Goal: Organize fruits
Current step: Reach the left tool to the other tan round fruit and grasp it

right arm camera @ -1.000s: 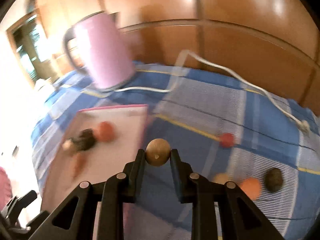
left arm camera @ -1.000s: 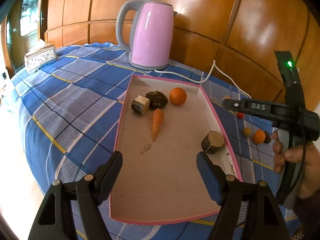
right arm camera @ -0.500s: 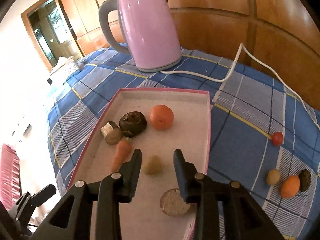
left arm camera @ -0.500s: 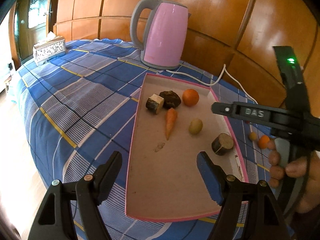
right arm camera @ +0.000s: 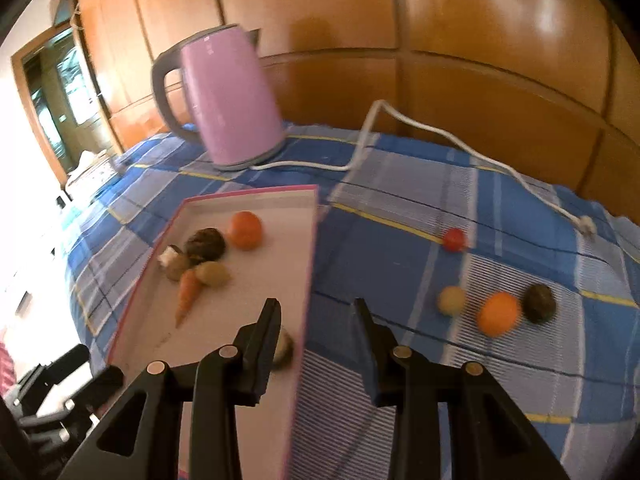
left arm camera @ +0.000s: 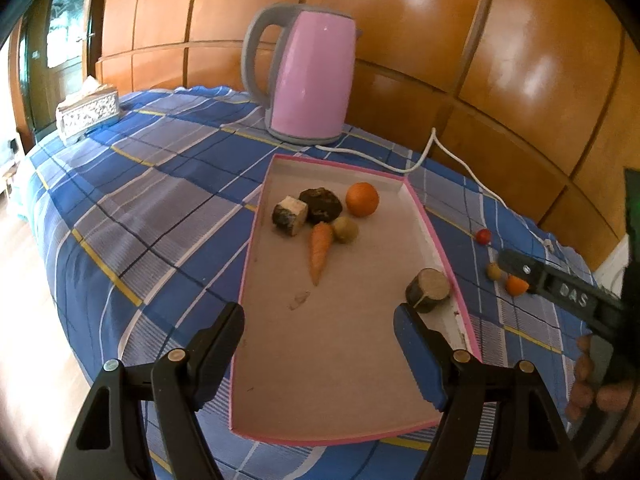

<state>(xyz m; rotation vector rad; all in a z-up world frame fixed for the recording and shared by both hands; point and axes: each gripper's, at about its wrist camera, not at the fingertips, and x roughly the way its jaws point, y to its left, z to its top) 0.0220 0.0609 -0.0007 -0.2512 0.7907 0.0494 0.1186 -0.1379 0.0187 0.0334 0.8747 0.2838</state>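
A pink-rimmed tray lies on the blue plaid cloth. It holds an orange, a dark lumpy fruit, a cut log-like piece, a carrot, a tan round fruit and a round slice. My left gripper is open and empty over the tray's near end. My right gripper is open and empty above the tray's right rim. On the cloth to the right lie a red berry, a tan ball, an orange and a dark fruit.
A pink kettle stands behind the tray, its white cord trailing right across the cloth. A tissue box sits at the far left. Wooden wall panels run behind the table.
My right gripper let go of the tan round fruit in the tray, opened wider and drew back to the right. The fruit rolled up beside the carrot. My left gripper stayed open.
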